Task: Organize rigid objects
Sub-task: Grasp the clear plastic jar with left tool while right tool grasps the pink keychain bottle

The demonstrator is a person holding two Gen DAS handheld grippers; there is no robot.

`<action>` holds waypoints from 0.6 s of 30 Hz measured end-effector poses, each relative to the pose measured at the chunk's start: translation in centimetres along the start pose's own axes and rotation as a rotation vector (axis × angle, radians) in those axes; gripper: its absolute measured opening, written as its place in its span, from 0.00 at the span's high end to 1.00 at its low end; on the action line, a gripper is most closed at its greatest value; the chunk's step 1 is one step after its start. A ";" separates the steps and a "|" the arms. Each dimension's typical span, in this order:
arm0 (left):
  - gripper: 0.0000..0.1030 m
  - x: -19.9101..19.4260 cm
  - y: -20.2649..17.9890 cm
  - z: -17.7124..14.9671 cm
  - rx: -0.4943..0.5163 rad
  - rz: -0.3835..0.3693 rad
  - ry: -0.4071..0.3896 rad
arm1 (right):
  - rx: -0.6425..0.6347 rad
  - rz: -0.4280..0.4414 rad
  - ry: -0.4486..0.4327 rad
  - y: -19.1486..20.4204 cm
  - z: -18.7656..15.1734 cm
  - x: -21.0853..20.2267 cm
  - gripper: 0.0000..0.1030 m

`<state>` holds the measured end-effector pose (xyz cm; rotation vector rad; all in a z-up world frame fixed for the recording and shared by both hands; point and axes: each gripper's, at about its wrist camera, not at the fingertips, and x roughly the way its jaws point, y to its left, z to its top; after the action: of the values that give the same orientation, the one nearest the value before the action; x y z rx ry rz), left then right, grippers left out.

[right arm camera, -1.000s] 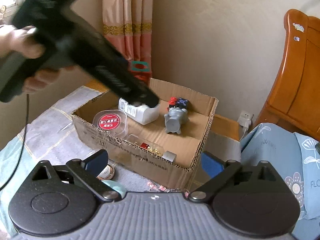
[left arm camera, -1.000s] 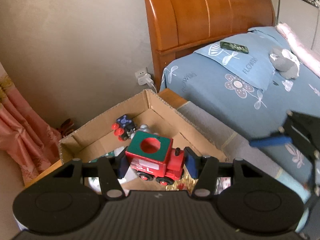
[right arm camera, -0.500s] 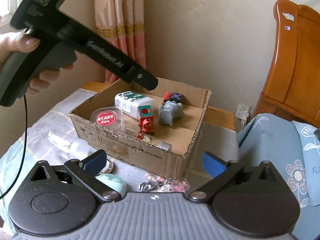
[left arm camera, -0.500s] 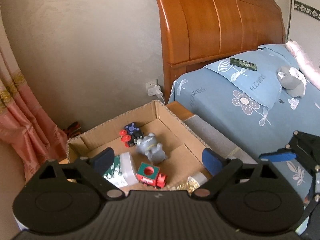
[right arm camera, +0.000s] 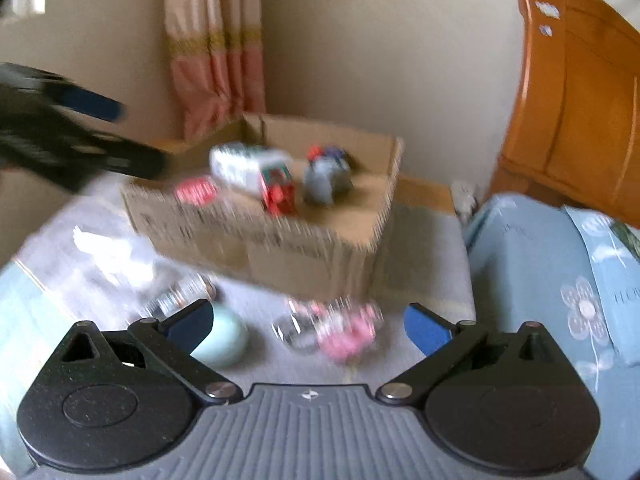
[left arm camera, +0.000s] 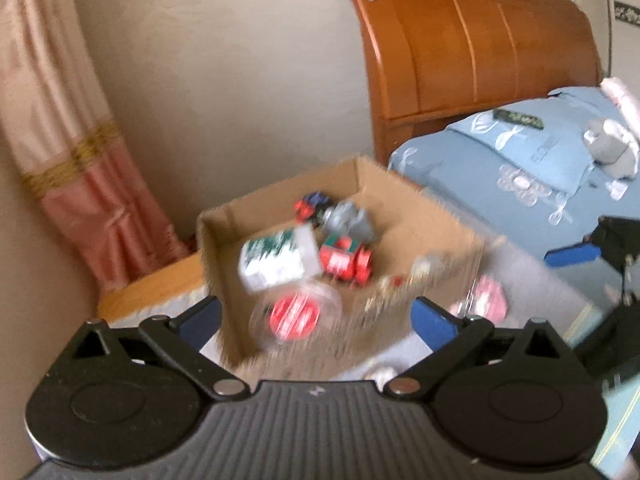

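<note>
An open cardboard box [left arm camera: 424,216] [right arm camera: 304,248] stands on a grey cloth. Inside lie a red and green toy train [left arm camera: 346,258] [right arm camera: 278,190], a grey toy animal [left arm camera: 350,218] [right arm camera: 326,180], a white bottle with a green label [left arm camera: 276,262] [right arm camera: 244,166], a round tub with a red lid [left arm camera: 294,316] [right arm camera: 196,192] and a small red and blue toy [left arm camera: 312,204]. My left gripper [left arm camera: 316,318] is open and empty, held back from the box's near corner. My right gripper [right arm camera: 308,322] is open and empty in front of the box. Both views are blurred.
On the cloth before the box lie a pale green round object [right arm camera: 224,338], a pink and clear item [right arm camera: 340,330] and a clear bottle [right arm camera: 180,292]. A blue-covered bed [left arm camera: 520,176] with a wooden headboard [left arm camera: 472,48] is on the right, a pink curtain [left arm camera: 76,152] on the left.
My left gripper let go of the toy train, which now lies in the box, and drew back. My right gripper pulled back and lower, bringing the loose items on the cloth into view.
</note>
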<state>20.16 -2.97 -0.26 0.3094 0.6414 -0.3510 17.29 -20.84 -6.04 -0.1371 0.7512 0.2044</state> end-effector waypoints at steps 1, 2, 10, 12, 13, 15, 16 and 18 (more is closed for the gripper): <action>0.02 -0.3 0.1 -1.1 -0.016 0.014 0.004 | 0.003 -0.005 0.020 -0.1 -0.6 0.5 0.00; 0.02 -0.6 0.1 -2.2 -0.033 0.022 0.010 | 0.004 -0.008 0.038 -0.3 -1.2 0.8 0.00; 0.02 -0.3 1.5 -8.7 -0.220 0.029 0.122 | 0.062 -0.057 0.113 -1.6 -4.5 3.0 0.00; 0.02 0.5 1.7 -9.5 -0.249 0.036 0.157 | 0.092 -0.051 0.112 -2.0 -4.9 2.9 0.00; 0.02 0.9 1.6 -9.9 -0.256 0.041 0.168 | 0.105 -0.049 0.112 -2.1 -5.0 2.9 0.00; 0.02 1.7 1.6 -10.3 -0.278 0.045 0.192 | 0.107 -0.058 0.106 -2.0 -5.1 2.7 0.00; 0.02 2.0 1.6 -10.6 -0.297 0.042 0.203 | 0.108 -0.057 0.103 -2.0 -5.2 2.7 0.00; 0.02 2.8 1.7 -11.0 -0.340 0.026 0.227 | 0.111 -0.060 0.097 -2.0 -5.3 2.6 0.00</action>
<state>17.20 2.15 -10.08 0.0319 0.9052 -0.1777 16.11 -23.44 -11.60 -0.0638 0.8520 0.0992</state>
